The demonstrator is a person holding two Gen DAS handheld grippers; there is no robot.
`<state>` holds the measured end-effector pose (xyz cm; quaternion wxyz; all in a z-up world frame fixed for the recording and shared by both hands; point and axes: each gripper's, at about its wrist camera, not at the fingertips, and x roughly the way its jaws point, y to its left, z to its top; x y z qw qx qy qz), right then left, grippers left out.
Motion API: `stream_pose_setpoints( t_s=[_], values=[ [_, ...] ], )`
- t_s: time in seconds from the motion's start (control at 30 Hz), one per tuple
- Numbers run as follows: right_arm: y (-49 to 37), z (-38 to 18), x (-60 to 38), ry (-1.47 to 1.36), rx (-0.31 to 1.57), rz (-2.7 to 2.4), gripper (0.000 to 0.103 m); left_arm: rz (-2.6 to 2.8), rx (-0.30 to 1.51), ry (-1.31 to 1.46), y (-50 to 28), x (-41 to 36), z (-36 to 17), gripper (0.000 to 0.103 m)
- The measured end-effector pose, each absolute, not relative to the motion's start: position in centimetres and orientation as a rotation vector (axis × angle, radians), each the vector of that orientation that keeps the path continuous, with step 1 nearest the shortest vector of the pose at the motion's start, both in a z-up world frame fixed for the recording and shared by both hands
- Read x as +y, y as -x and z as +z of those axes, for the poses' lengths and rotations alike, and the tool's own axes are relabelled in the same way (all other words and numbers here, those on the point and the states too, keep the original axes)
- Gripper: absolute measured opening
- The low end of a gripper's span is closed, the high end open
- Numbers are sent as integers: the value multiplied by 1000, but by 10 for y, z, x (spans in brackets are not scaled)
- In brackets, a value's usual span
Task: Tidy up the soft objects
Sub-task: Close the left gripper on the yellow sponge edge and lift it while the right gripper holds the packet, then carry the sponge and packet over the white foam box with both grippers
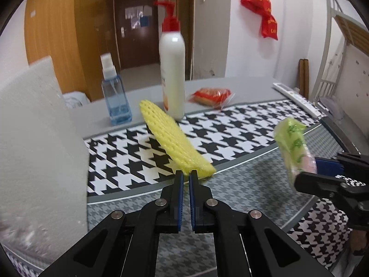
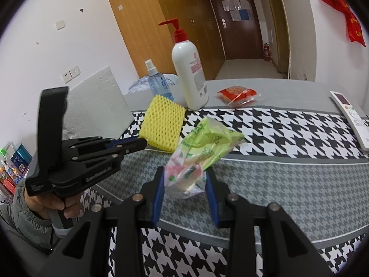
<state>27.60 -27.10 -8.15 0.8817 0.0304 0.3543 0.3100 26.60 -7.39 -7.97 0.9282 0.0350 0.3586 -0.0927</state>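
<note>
Left gripper [image 1: 186, 173] pinched tight on the near edge of the yellow foam net [image 1: 171, 142], lifted clear of the houndstooth mat [image 1: 242, 127] and sticking out flat, so gripping by the edge probably keeps it from crumpling; right gripper [image 2: 184, 176] clamped around the crinkly green packet [image 2: 205, 147], jaws partway closed since the bag is bulky; packet held up over the mat, just beside the net; white foam block [image 2: 99, 101] standing at the left, maybe the drop spot, hard to tell; pump bottle [image 2: 190, 73] and spray bottle [image 2: 158, 82] parked behind, out of the way.
</note>
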Motion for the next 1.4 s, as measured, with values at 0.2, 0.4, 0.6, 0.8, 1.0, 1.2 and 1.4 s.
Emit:
stream_pose_setpoints(
  t_s=[0.2, 0.4, 0.6, 0.8, 1.0, 1.2, 1.4],
  values=[
    [-270, -75, -267, -45, 721, 642, 38, -184, 683, -99, -247, -73, -65, 5],
    [-256, -64, -263, -16, 691, 637, 38, -172, 655, -111, -232, -68, -54, 5],
    [-241, -52, -261, -5, 660, 633, 38, -175, 613, -110, -217, -65, -40, 5],
    [-229, -40, -256, 8, 630, 632, 38, -180, 570, -104, -199, -62, -27, 5],
    [-217, -30, -253, 15, 595, 637, 38, -172, 537, -95, -185, -56, -16, 5],
    [-206, -21, -252, 20, 566, 645, 38, -154, 503, -85, -173, -52, -6, 5],
    [-197, -9, -243, 35, 527, 656, 38, -139, 462, -72, -163, -45, 8, 5]
  ],
)
